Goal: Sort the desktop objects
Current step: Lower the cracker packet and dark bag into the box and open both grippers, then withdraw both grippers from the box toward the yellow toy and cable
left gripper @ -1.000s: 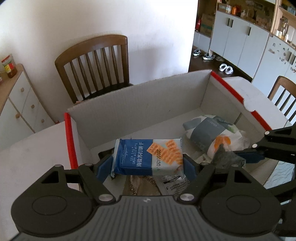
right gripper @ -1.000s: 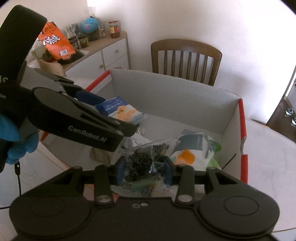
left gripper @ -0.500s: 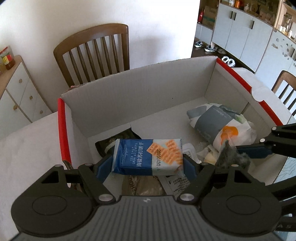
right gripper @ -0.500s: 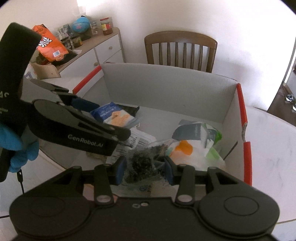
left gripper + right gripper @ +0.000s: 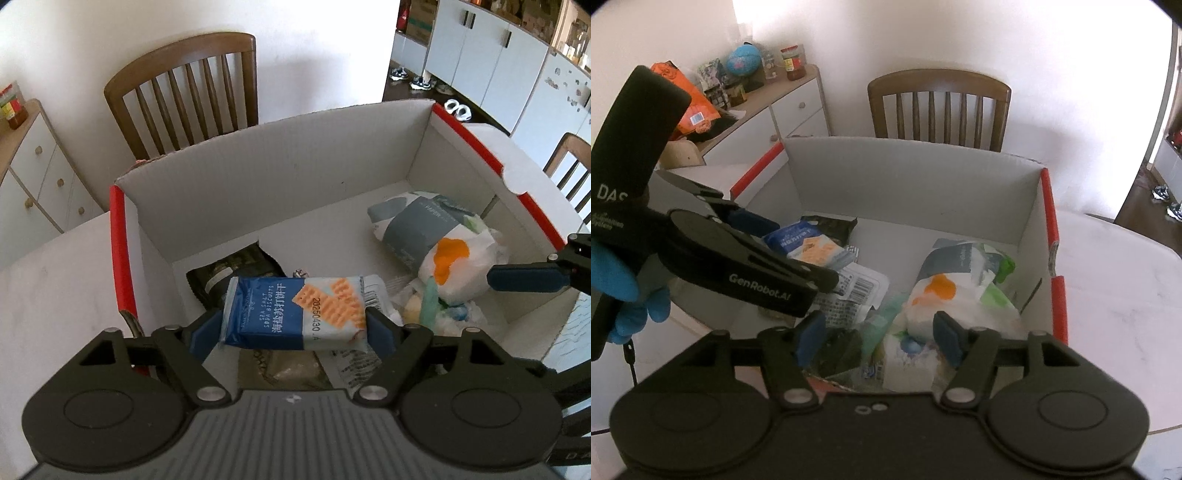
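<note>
A white cardboard box [image 5: 277, 192] with red edges stands on the table and holds several packets. My left gripper [image 5: 293, 328] hangs over its near left corner. Its jaws are opening, and the blue sea-salt biscuit pack [image 5: 295, 314] still sits crosswise between the pads, touching both. My right gripper [image 5: 879, 338] is over the near right part of the box [image 5: 905, 181]. Its jaws are opening with nothing gripped. A dark leafy bag [image 5: 838, 350] lies below, near its left pad. A white tissue pack [image 5: 945, 288] with grey and orange print lies beyond it.
A wooden chair [image 5: 184, 96] stands behind the box against the white wall. A sideboard [image 5: 775, 118] with jars and a globe is at the left. A blue-gloved hand [image 5: 613, 280] holds the left gripper. The white tabletop [image 5: 1108, 295] extends to the right.
The right jaws have spread and the dark leafy bag has dropped out of them into the box. The left jaws have widened slightly around the biscuit pack.
</note>
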`<state>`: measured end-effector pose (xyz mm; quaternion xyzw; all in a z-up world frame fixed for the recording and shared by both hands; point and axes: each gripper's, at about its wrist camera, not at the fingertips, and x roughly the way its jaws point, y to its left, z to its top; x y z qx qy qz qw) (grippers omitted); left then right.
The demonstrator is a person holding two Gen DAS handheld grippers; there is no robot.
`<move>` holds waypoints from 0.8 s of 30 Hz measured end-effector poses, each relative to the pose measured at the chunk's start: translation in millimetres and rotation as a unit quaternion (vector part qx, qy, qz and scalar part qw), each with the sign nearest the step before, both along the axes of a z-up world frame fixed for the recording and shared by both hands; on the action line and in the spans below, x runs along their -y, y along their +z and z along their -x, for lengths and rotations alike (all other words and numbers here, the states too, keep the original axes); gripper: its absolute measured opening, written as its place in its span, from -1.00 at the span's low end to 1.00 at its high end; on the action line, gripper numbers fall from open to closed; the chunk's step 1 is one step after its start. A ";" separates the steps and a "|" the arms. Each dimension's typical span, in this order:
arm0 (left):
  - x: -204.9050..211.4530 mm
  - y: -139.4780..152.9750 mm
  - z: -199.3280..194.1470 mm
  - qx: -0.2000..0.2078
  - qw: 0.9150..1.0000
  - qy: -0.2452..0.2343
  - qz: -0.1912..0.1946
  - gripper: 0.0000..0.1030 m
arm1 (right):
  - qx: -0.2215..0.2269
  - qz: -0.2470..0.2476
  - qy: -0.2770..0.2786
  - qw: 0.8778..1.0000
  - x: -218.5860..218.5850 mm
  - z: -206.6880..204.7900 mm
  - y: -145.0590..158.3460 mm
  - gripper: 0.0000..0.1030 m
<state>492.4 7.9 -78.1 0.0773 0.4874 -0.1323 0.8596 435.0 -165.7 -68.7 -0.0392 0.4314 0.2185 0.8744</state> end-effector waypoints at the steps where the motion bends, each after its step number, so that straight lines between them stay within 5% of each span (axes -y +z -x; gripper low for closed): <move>1: 0.3 1.9 1.4 0.002 1.000 0.001 0.000 0.62 | 0.001 0.000 0.000 1.000 1.0 1.0 0.6 0.26; 24: -5.7 53.3 59.8 0.041 0.998 0.032 0.026 0.68 | 0.030 0.009 0.008 0.999 19.1 38.3 33.7 0.27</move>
